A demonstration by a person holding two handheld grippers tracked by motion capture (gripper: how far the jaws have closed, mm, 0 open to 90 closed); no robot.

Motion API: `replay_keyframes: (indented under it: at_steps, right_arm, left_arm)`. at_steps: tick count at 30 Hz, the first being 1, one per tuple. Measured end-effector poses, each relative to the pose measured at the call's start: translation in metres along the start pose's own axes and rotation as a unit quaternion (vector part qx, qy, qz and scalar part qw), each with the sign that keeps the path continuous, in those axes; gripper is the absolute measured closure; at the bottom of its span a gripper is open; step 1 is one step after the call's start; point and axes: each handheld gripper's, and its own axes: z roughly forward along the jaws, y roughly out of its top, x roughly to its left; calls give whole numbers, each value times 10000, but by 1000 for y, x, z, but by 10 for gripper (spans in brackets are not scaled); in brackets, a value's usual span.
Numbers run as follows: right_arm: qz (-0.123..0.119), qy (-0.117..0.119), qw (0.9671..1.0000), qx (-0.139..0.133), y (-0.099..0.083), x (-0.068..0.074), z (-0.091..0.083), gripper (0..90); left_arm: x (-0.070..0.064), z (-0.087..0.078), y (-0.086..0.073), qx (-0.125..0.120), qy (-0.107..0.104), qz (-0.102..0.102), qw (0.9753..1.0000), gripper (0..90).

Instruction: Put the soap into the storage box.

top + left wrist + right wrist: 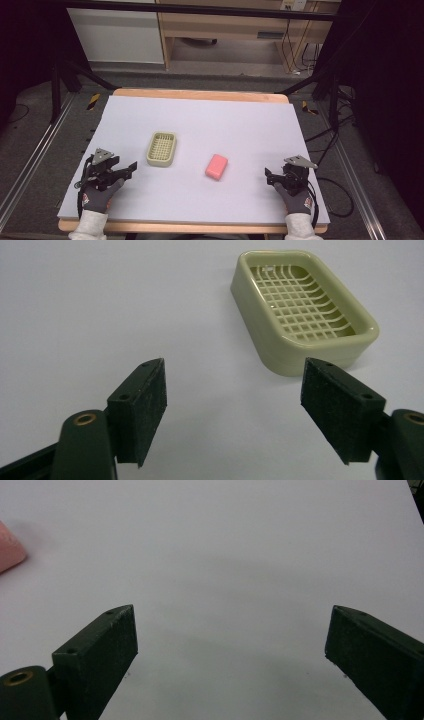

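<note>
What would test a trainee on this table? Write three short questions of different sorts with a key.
1. True or false: the pink soap lies in the soap dish.
2. Which gripper is nearer the dish: A, left gripper, or B, right gripper?
3. Fill in: in both gripper views the jaws stand ____.

Key: 1 false, the soap lies on the white table cover, apart from the dish. 2 A. 3 open.

One soap dish (161, 148), one pink soap bar (216, 166), two claws.
</note>
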Motion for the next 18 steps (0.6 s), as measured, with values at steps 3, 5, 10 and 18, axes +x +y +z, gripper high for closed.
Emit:
replay_keyframes:
  at_steps: [3,5,10,18]
  right_arm:
    - [-37,30,9999,-94,0,1,-3,79]
    - [-74,26,9999,-124,1,2,-4,80]
    - [-83,-29,9999,-100,1,3,-3,84]
    - [-105,-91,9998,-104,1,3,-3,80]
  left_arm:
    - [-4,0,1,6,-14,45,10000,278]
    - [-7,0,2,11,-34,109,9999,288]
    - [-17,0,6,-39,-109,171,9998,310]
    - [-29,1,14,-42,-271,274,9992,326]
